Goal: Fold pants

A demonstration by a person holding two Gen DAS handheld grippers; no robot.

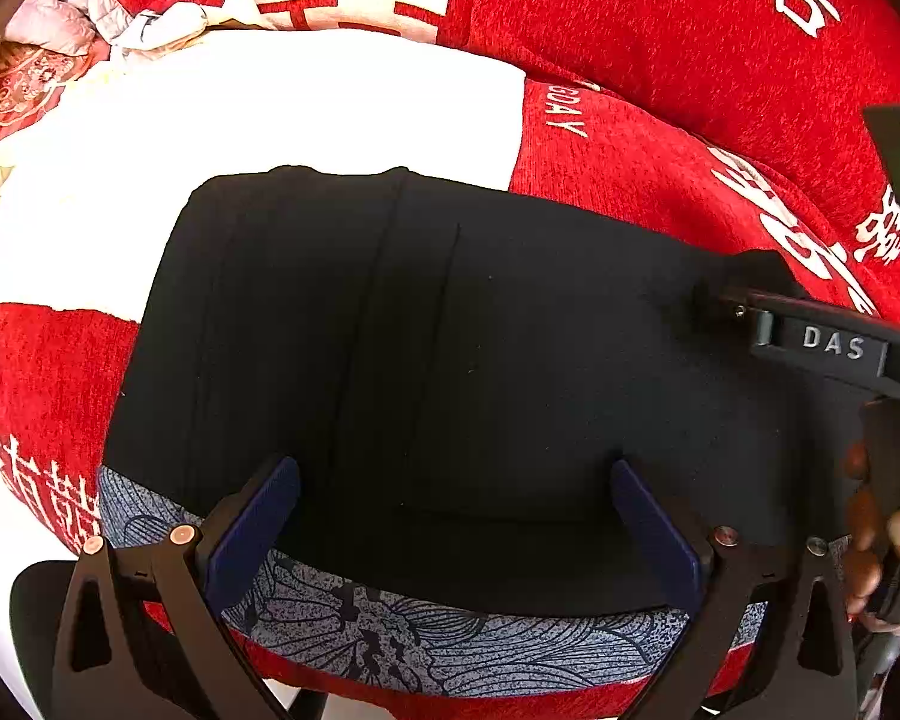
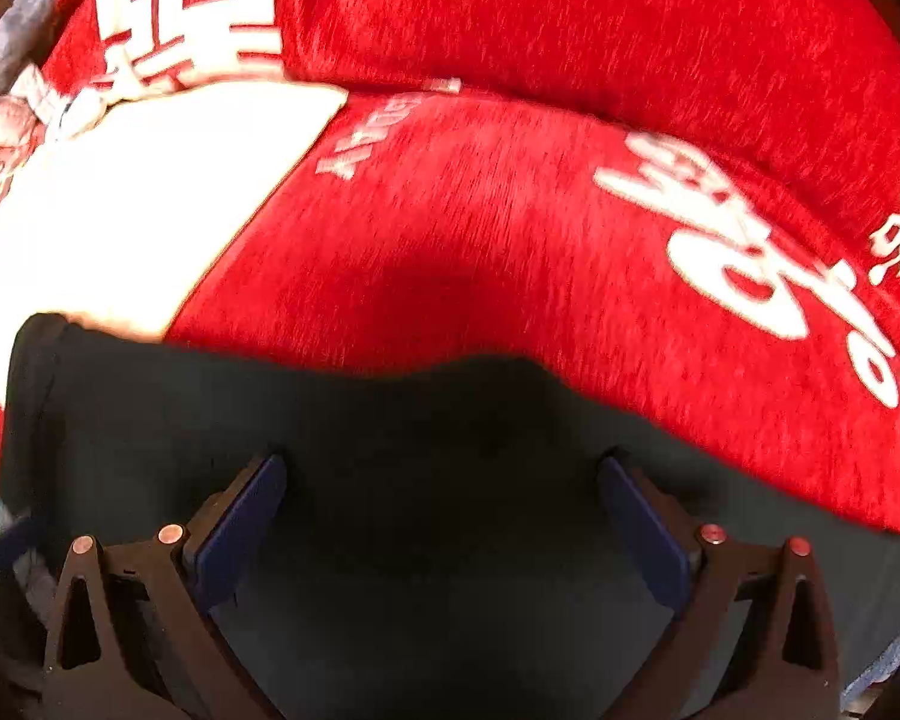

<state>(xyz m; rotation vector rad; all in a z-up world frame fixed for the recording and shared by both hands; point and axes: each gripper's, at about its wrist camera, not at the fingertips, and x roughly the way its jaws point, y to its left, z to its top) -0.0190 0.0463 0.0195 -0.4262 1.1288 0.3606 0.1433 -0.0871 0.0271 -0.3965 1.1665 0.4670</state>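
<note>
The black pants [image 1: 450, 360] lie folded flat on a red and white blanket [image 1: 660, 48], over a blue-grey floral cloth [image 1: 450, 642]. My left gripper [image 1: 455, 474] is open above the near edge of the pants, with nothing between its fingers. The right gripper shows in the left wrist view [image 1: 720, 300] at the right edge of the pants; its jaws are not clear there. In the right wrist view the pants [image 2: 390, 450] fill the lower half, and my right gripper [image 2: 441, 468] is open over them and empty.
The red blanket with white characters [image 2: 570, 210] covers the surface beyond the pants. A white patch [image 1: 270, 108] lies behind the pants. Crumpled pink and white cloth [image 1: 60, 30] sits at the far left. A hand [image 1: 888, 540] holds the right gripper's handle.
</note>
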